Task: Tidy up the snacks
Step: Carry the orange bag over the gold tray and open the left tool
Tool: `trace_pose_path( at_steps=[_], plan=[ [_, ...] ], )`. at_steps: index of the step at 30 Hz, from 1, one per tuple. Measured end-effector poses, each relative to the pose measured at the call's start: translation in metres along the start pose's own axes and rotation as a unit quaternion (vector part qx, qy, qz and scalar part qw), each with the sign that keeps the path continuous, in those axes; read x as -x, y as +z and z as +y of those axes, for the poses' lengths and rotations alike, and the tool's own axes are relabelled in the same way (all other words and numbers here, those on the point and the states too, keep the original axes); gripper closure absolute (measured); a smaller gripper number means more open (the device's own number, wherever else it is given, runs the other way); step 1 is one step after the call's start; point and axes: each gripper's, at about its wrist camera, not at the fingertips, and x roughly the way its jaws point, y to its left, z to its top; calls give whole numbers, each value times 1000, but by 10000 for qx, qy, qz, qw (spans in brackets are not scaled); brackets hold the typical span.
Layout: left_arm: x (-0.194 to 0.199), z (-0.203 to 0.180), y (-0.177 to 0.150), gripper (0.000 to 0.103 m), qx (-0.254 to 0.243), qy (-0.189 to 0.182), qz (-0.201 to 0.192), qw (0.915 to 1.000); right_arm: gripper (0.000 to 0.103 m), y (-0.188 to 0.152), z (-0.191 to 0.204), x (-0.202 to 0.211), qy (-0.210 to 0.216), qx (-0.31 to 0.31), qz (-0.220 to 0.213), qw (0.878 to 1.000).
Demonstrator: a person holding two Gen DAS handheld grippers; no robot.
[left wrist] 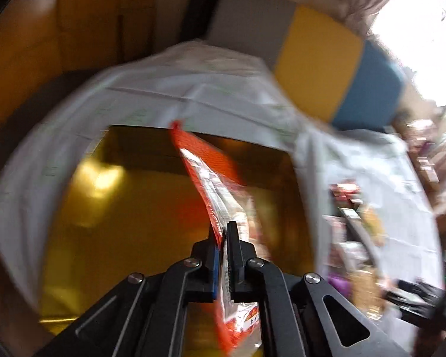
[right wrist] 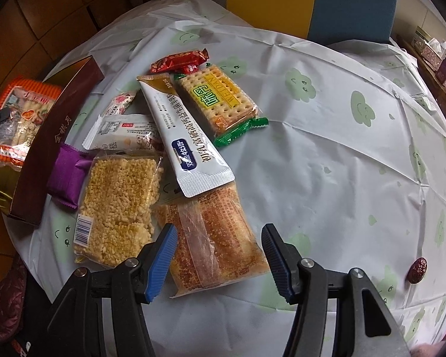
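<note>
The left gripper (left wrist: 223, 238) has its jaws clamped on an orange-red snack packet (left wrist: 214, 178), which hangs edge-on between the pads and juts forward over the gold interior of an open box (left wrist: 119, 223); the view there is smeared by motion blur. From the right wrist view the same packet (right wrist: 17, 119) shows at the far left, over the box with its dark maroon wall (right wrist: 62, 125), which sits at the left edge of the tabletop (right wrist: 327, 163), covered by a white cloth printed with pale green smiling clouds. The right gripper (right wrist: 220, 255) hovers with its jaws apart and empty, the blue pads standing either side of a clear-wrapped golden-brown pastry (right wrist: 214, 244) without touching it. Beside the pastry lies a pack of yellow puffed-rice cake (right wrist: 119, 202), and a long white and gold sachet (right wrist: 184, 136) lies slanted across the pile. A purple wrapper (right wrist: 67, 175) lies just beside the box wall. Further back sit a cracker pack with green ends (right wrist: 220, 101) and a small red-wrapped sweet (right wrist: 178, 59). A lone red date (right wrist: 417, 270) lies well apart at the right.
</note>
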Motion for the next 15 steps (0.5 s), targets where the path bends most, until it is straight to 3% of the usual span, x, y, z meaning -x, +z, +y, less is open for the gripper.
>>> trace_pose_path(
  at_steps=[5, 8, 12, 15],
  plan=[
    [5, 13, -12, 90, 235, 328, -158, 9991, 43, 2, -2, 0, -77, -40, -40, 10000],
    [10, 19, -17, 78, 360, 520, -322, 9975, 43, 3, -1, 0, -97, -27, -59, 9999],
    [23, 19, -23, 78, 350, 454, -535, 9969, 43, 2, 1, 0, -137, 7, -99, 9999],
    [35, 4, -28, 78, 53, 136, -648, 9978, 43, 1, 2, -1, -172, 12, -87, 9998]
  ],
)
